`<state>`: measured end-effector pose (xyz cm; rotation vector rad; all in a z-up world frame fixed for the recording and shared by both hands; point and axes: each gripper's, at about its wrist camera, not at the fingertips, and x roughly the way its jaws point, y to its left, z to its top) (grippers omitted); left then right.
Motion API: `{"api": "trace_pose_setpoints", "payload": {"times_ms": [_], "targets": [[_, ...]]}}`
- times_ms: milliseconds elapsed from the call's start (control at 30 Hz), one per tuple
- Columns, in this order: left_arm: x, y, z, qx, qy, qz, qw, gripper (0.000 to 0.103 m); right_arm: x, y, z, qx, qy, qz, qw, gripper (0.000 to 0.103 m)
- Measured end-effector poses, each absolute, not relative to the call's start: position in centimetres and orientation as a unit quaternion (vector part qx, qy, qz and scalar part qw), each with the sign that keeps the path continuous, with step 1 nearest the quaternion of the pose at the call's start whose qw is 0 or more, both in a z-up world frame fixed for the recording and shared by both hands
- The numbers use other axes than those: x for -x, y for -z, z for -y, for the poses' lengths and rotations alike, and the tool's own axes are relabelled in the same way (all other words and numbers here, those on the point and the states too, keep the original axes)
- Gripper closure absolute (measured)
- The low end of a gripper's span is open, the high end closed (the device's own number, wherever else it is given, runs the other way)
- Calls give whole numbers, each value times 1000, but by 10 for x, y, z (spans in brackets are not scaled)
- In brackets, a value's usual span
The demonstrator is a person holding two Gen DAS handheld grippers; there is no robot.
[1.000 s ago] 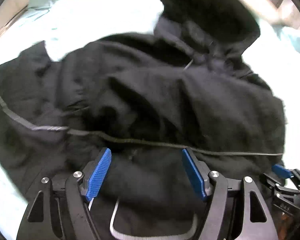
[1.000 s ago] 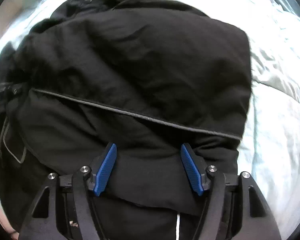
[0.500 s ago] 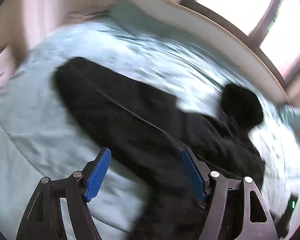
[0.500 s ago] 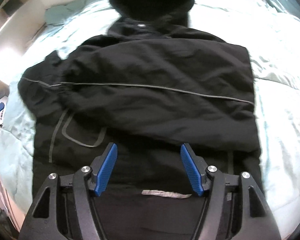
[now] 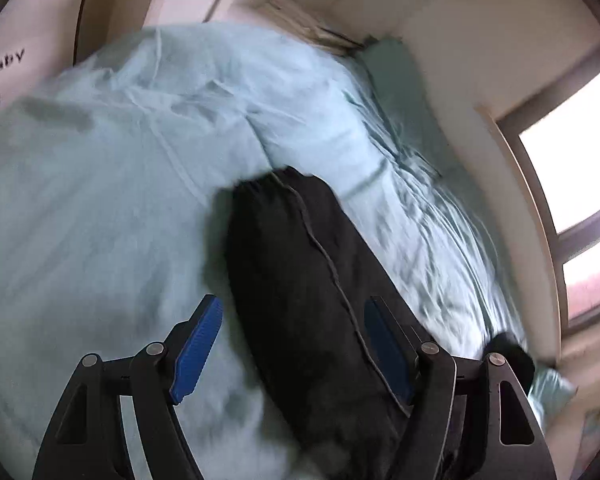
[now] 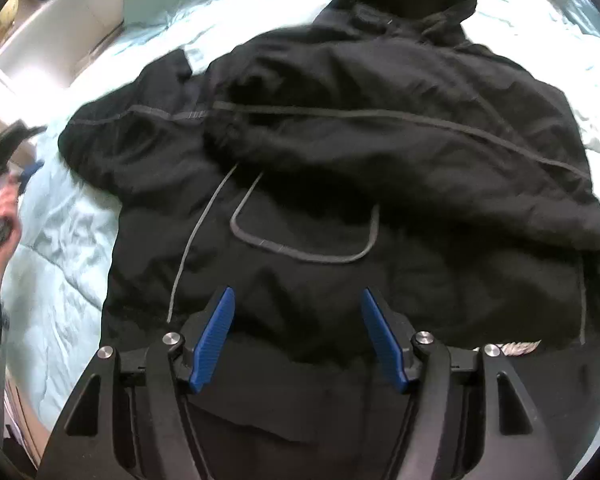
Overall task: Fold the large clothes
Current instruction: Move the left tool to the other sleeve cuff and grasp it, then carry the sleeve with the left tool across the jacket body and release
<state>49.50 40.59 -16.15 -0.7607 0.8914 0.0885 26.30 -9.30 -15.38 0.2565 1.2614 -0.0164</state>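
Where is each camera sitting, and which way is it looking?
Left wrist view: sits on the left hand-held gripper, looking down and across the bed along the jacket's sleeve toward a window; no part of the person shows.
Right wrist view: sits on the right hand-held gripper, looking steeply down on the jacket; the person's hand shows at the left edge.
Both share the black jacket and pale bed.

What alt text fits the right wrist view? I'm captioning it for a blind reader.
A black hooded jacket lies spread on a pale blue bed cover, one sleeve folded across its body. The right tongs hover open above its lower part, holding nothing. At the left edge, a hand holds the other tool.
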Motion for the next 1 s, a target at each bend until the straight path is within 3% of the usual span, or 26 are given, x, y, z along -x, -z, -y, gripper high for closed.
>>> {"api": "trace_pose_setpoints", "payload": {"times_ms": [300,333,367,400,500,733,1000], "targets": [[-536,199,-413,345,-56,-442,826,29,-262,175,66,-98,0,-613,784,34],[-539,199,-411,340,-55,-445,827,35,-262,175,64,-94,-1,-613,785,34],[-543,199,-407,332,-51,-448,829,65,-263,175,63,-90,-1,-612,785,34],[-547,198,-402,318,-47,-456,830,79,-263,175,63,-89,0,-612,786,34],[-546,179,-382,250,-59,-449,856,86,-263,177,64,-93,2,-613,785,34],[-504,96,-315,152,-40,-375,913,88,-257,165,81,-98,5,-605,790,34],[-434,15,-163,32,39,-307,951,88,-246,139,124,-105,4,-590,800,34]]}}
